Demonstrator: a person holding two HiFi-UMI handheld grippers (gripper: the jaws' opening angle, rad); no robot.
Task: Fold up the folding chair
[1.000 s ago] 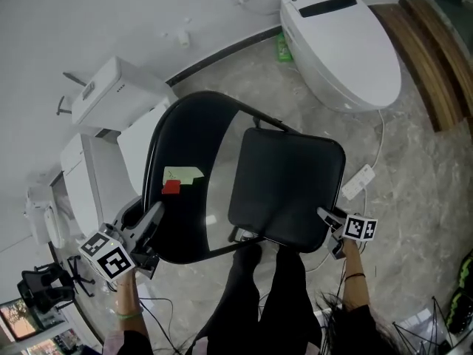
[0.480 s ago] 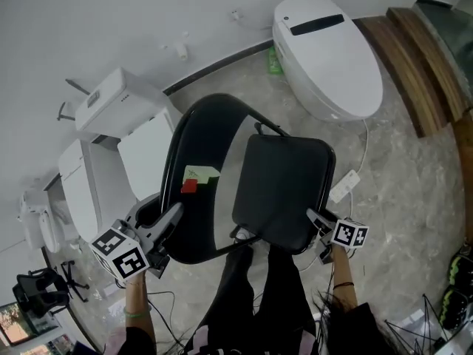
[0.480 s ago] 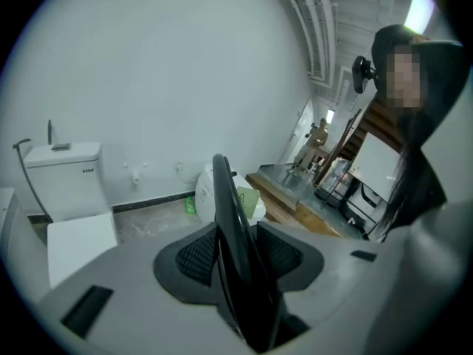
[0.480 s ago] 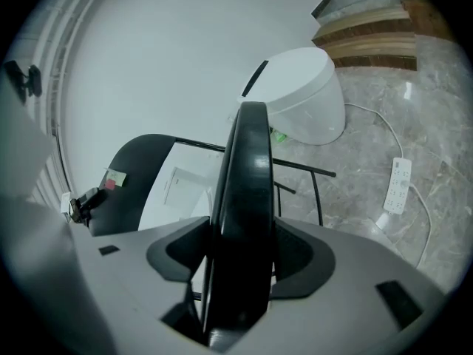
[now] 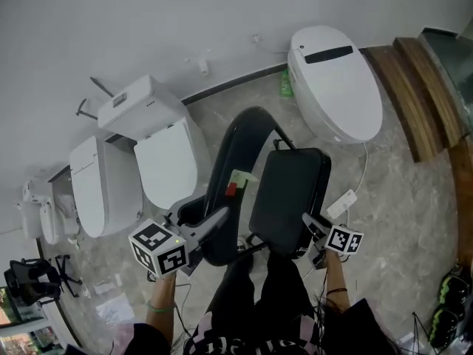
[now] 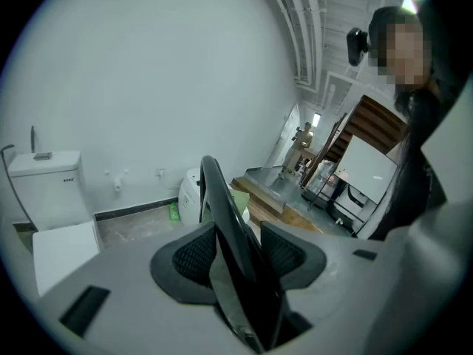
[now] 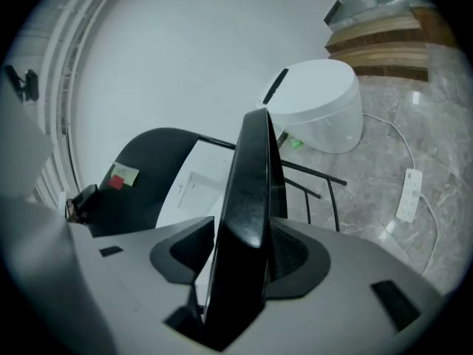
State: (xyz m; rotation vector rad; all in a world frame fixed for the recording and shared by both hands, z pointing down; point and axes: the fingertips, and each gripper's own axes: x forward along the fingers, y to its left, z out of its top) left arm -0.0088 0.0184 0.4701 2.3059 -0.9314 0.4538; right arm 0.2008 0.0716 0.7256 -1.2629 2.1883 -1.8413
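In the head view, the folding chair (image 5: 267, 191) is sitting partly folded in front of the person's legs (image 5: 259, 287), its seat (image 5: 290, 198) tilting steeply up beside the backrest (image 5: 238, 148) (green and red sticky notes (image 5: 238, 182) are clinging there). A tank toilet (image 5: 159, 157) is crowding the chair's left, a smart toilet (image 5: 336, 80) is standing near on the far right, and a power strip (image 5: 340, 202) is lying on the marble floor (image 5: 392, 198) just beside the seat.

In the left gripper view, the left gripper (image 6: 240, 256) is clamping the backrest's rim, its jaws having just been opening slightly.

In the right gripper view, the right gripper (image 7: 240, 259) is pinching the seat's edge, its jaws having just been closing onto it; wooden steps (image 7: 384, 39) are rising beyond the smart toilet.
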